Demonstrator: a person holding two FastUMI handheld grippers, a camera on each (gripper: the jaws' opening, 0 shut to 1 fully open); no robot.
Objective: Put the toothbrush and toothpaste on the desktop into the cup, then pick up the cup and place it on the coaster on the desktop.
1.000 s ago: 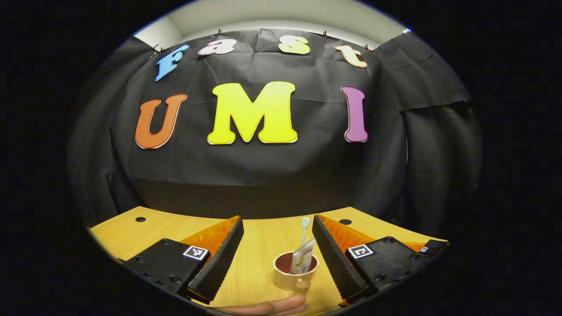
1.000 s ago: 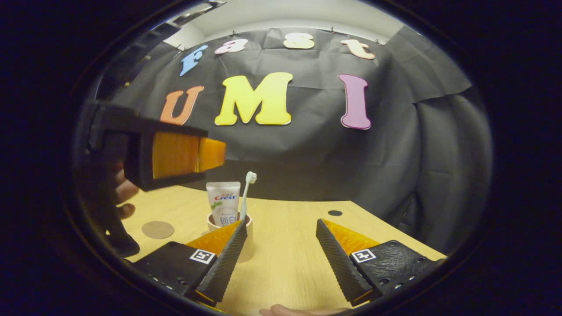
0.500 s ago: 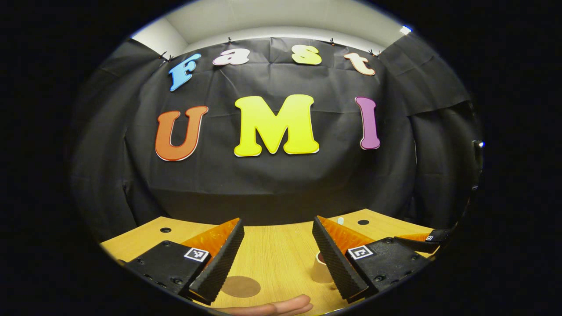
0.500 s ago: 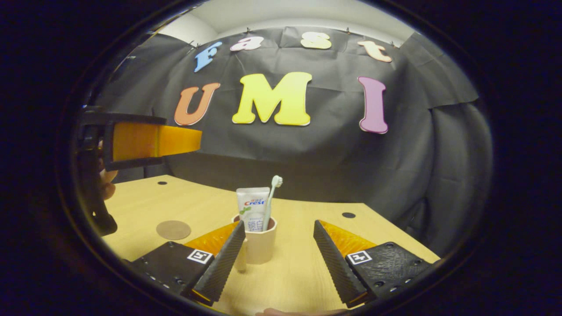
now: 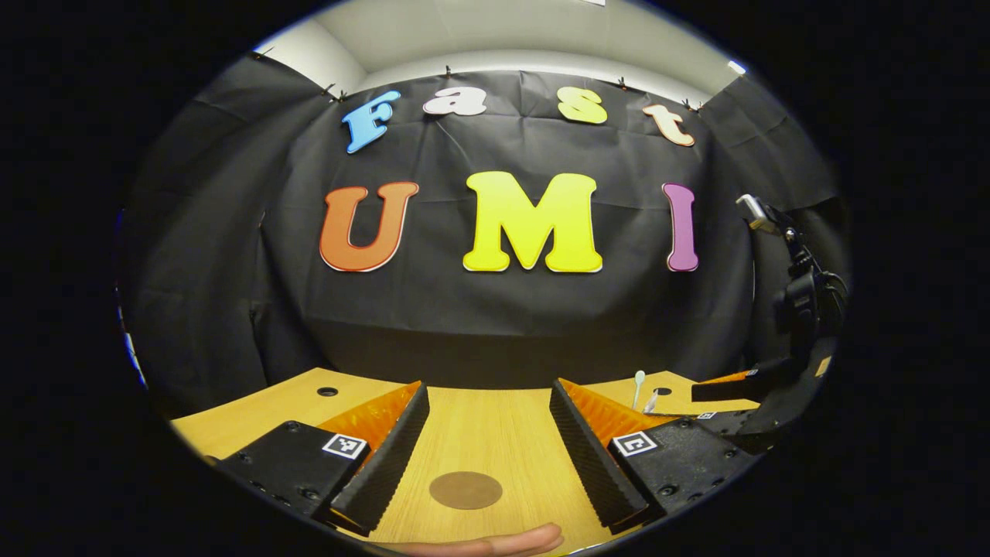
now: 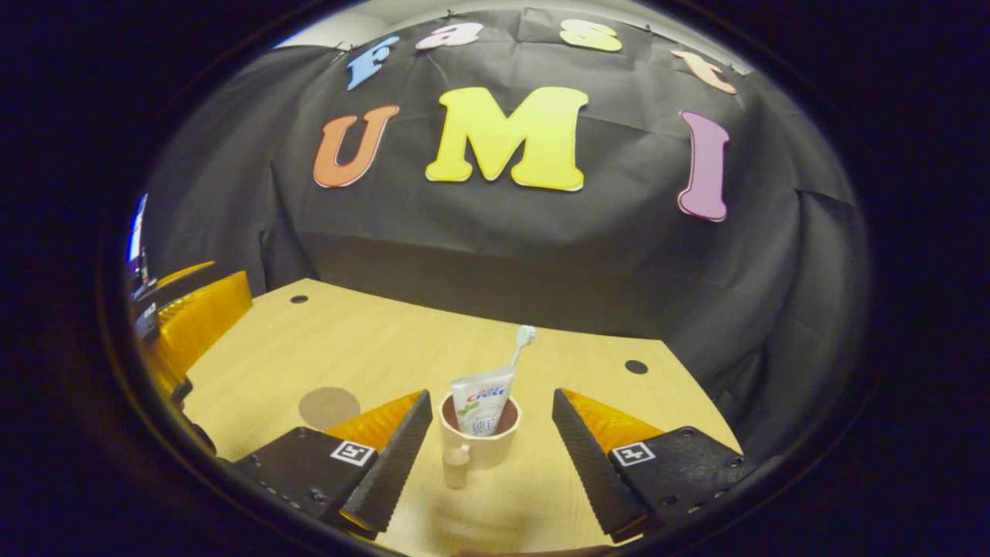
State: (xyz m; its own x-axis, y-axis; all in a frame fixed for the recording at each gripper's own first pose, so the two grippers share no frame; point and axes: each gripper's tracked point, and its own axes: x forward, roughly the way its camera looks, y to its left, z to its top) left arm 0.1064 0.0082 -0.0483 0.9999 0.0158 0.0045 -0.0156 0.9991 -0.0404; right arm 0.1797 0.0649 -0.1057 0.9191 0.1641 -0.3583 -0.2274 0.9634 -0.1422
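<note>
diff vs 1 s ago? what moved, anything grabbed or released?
The left tongs swung off the cup and now frame the coaster. The right tongs shifted until the cup sits between their open fingers. Nothing was grabbed or released. The toothbrush and toothpaste stayed in the cup, which is still on the desktop.

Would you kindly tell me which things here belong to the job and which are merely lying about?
Part of the job:
- cup, between the open fingers of the right gripper
- toothbrush in the cup
- toothpaste in the cup
- coaster, ahead of the open left gripper

Merely there:
- desk
- cable holes in the desk
</note>
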